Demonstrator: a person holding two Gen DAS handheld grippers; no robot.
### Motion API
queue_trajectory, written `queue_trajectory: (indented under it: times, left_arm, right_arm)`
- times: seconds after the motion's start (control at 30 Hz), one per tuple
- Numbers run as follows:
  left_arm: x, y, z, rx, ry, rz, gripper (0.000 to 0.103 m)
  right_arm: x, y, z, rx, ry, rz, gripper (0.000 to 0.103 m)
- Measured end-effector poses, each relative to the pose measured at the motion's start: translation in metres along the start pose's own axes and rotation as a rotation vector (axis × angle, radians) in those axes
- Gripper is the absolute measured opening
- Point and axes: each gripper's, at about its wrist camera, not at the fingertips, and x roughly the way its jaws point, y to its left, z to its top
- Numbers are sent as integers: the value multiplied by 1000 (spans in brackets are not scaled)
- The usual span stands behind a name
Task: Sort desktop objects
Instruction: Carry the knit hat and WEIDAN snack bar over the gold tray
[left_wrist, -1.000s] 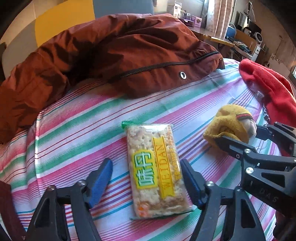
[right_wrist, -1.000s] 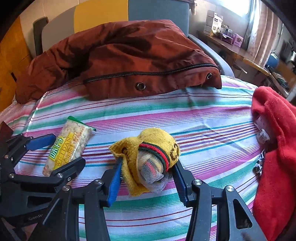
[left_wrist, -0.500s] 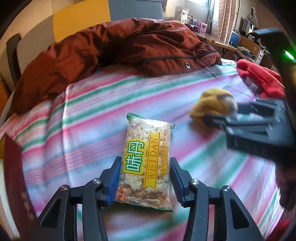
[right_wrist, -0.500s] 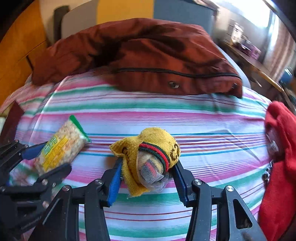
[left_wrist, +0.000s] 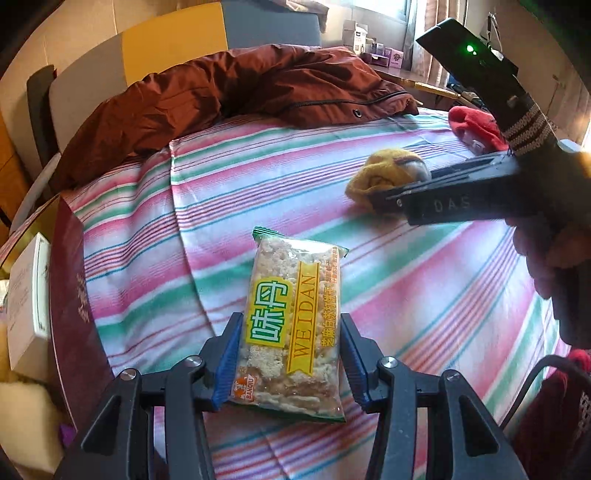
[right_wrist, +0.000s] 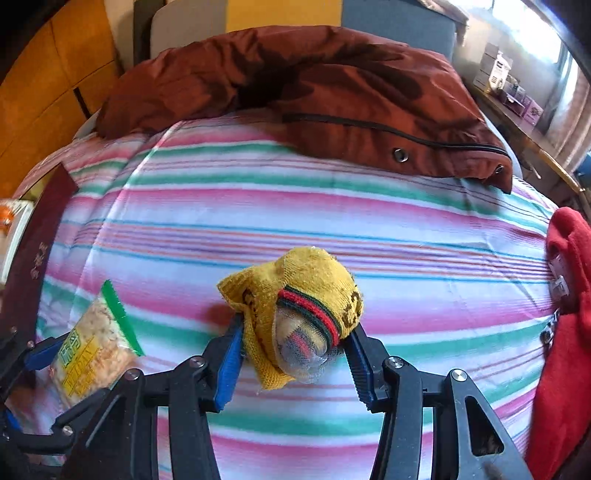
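Between my left gripper's (left_wrist: 288, 363) blue pads sits one snack packet (left_wrist: 291, 325), pinched at both long edges above the striped cloth (left_wrist: 424, 295). My right gripper (right_wrist: 293, 354) clamps one rolled yellow sock (right_wrist: 295, 295). Beyond lie one brown jacket (right_wrist: 314, 88) along the far edge, one red garment (right_wrist: 561, 332) rightward, one maroon box (left_wrist: 70, 302) at left.

Left gripper (left_wrist: 288, 360) fingers closed from wide onto snack packet (left_wrist: 291, 325), carried toward maroon box (left_wrist: 74, 295).
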Motion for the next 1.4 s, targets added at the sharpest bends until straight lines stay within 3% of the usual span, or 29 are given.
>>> queue_trajectory:
  times: [0.2, 0.47, 0.63, 1.13, 1.4]
  left_arm:
    - [-10, -2, -13, 7, -15, -18, 50]
    - [-24, -6, -30, 27, -27, -40, 50]
    - [-35, -4, -37, 31, -45, -47, 50]
    - [-76, 7, -37, 9, -139, -58, 50]
    - [-110, 25, -31, -16, -219, 0, 50]
  right_arm:
    - [-10, 21, -19, -2, 29, 15, 51]
    - [-23, 47, -47, -9, 53, 39, 41]
    - [-31, 50, -56, 26, 26, 41, 34]
    - [-68, 59, -65, 62, -107, 109, 34]
    - [-77, 67, -60, 53, -159, 141, 34]
